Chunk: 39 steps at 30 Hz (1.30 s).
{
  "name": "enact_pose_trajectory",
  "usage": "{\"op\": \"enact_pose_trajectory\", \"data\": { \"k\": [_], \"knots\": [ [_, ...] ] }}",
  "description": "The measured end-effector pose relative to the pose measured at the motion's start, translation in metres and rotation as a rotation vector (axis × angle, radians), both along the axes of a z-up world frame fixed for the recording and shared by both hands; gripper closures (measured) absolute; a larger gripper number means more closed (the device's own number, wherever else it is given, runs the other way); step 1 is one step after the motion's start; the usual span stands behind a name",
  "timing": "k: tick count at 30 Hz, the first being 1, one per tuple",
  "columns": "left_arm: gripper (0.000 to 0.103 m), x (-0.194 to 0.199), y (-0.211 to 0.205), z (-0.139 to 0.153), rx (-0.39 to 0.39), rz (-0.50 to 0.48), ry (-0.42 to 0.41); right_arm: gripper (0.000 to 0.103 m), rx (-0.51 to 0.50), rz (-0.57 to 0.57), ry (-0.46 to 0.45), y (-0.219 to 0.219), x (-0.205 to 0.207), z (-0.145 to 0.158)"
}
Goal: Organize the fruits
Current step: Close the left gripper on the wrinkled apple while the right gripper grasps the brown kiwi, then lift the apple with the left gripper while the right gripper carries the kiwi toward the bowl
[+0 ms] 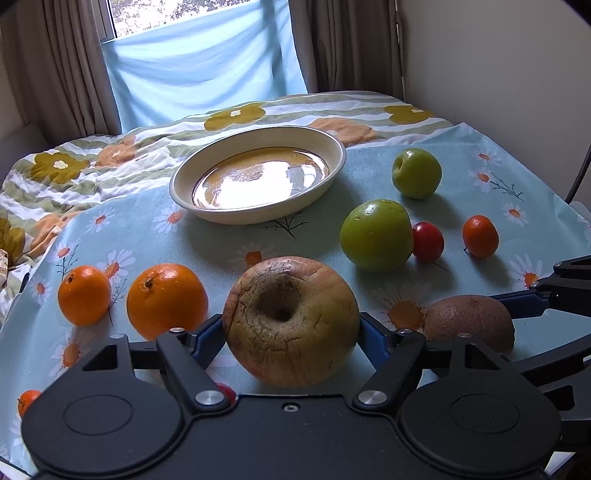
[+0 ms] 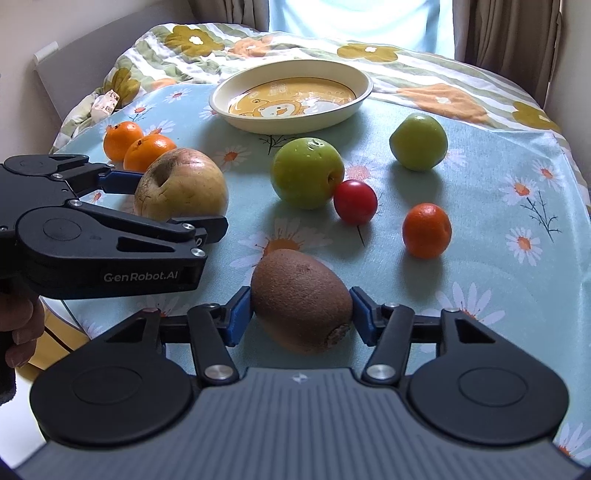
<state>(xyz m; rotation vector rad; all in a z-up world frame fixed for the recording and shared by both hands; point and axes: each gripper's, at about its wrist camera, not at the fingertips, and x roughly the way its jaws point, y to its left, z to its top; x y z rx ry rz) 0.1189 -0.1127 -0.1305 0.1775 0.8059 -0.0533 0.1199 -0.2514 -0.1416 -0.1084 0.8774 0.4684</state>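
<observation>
Soft daylight from the window at 12 o'clock, filtered through a pale blue cloth; overall moderately bright, slightly cool. Strong white glare across the bottom of the plate in the left wrist view, washing out its print; almost none in the right wrist view, print legible. Gentle, diffuse shadows falling toward 6 o'clock under the green apples and the kiwi. Small highlights on the oranges. Heavy fisheye bowing at the edges, dark vignette in the corners. Sharp at centre, softer toward the rim; window blown out at 12 o'clock in the right wrist view
</observation>
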Motion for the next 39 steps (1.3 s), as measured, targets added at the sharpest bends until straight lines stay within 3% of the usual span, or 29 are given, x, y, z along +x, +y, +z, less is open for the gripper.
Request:
{"op": "enact_pose_trajectory", "data": {
  "k": [16,29,39],
  "knots": [
    [0.024,-0.016,0.004,0.032,-0.029,0.026,-0.039,0.036,0.030,-0.032,-0.011,-0.010,-0.001,0.025],
    [0.024,-0.019,0.024,0.110,-0.043,0.088,-0.149,0.036,0.062,-0.033,-0.100,-0.006,0.008,0.115],
    [0.024,0.020,0.060,0.146,-0.047,0.046,-0.193,0.036,0.080,-0.069,-0.163,0.021,0.048,0.171]
  ]
}}
